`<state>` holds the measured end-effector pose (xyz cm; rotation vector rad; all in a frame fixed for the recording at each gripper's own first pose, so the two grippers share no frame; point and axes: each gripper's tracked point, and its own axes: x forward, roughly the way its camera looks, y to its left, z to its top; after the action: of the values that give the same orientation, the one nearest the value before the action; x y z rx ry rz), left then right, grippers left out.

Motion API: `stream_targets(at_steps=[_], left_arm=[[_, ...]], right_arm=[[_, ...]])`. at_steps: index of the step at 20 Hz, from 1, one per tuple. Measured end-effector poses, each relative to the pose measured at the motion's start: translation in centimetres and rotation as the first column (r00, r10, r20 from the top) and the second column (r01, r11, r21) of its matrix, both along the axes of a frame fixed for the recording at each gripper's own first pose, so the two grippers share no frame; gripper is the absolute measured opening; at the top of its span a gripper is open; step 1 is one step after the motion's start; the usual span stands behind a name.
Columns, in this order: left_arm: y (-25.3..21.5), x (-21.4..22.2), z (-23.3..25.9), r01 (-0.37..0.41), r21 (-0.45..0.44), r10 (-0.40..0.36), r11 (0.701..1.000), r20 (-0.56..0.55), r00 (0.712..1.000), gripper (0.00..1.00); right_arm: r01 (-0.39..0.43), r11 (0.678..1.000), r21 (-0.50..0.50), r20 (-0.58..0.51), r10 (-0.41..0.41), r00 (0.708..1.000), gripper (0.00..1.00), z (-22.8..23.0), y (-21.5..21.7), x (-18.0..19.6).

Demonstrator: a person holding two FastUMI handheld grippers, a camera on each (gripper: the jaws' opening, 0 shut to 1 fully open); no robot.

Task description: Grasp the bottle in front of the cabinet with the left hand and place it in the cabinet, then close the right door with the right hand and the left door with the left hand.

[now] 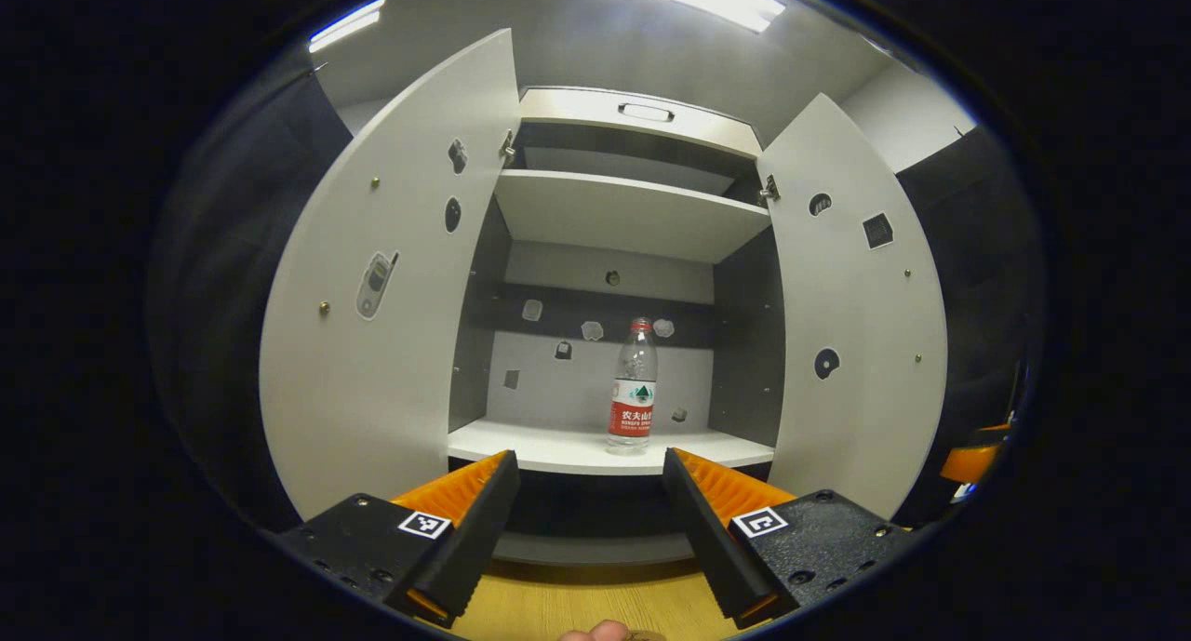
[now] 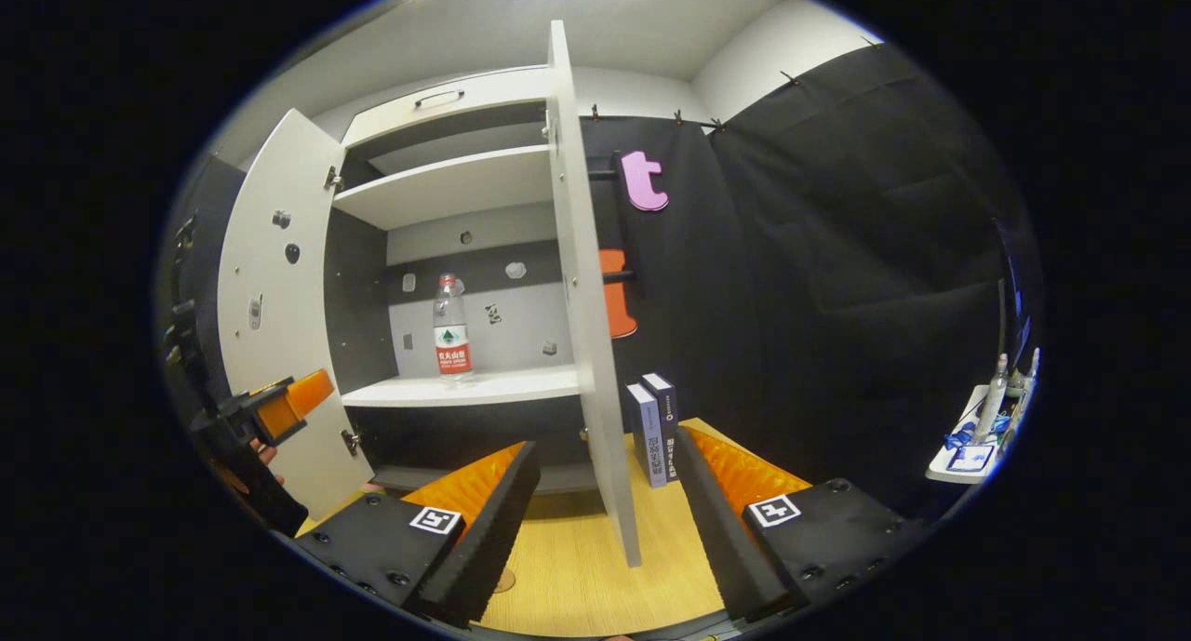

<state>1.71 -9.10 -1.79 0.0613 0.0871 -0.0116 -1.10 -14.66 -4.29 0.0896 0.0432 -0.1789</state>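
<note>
A clear water bottle (image 1: 633, 388) with a red label and red cap stands upright on the lower shelf (image 1: 595, 448) of the open cabinet; it appears as the bottle (image 2: 451, 329) in the right gripper view too. Both doors are swung wide: the left door (image 1: 386, 278) and the right door (image 1: 856, 306). My left gripper (image 1: 591, 492) is open and empty, drawn back in front of the shelf. My right gripper (image 2: 605, 497) is open, and the edge of the right door (image 2: 591, 325) stands between its fingers, farther off. The left gripper (image 2: 279, 408) sits by the left door.
An upper shelf (image 1: 633, 213) and a drawer with a handle (image 1: 646, 113) lie above. Two dark books (image 2: 653, 427) stand on the wooden tabletop (image 2: 577, 567) right of the cabinet. A small side shelf with items (image 2: 982, 436) is at the far right. Black cloth walls surround.
</note>
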Motion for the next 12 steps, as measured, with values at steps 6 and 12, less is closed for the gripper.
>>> stream_targets(at_steps=[6, 12], left_arm=[[2.1, -0.7, 0.1, -0.044, -0.005, 0.044, 0.999, -0.002, 0.999, 0.95], [3.7, -1.7, -1.1, -0.081, -0.022, 0.08, 0.997, -0.048, 0.996, 0.95]], right_arm=[[0.107, 0.993, -0.054, 0.069, -0.103, 0.992, 0.98, 6.9, -7.8, 2.3], [0.106, 0.984, -0.146, 0.112, -0.09, 0.99, 0.98, 11.6, -9.4, 7.2]])
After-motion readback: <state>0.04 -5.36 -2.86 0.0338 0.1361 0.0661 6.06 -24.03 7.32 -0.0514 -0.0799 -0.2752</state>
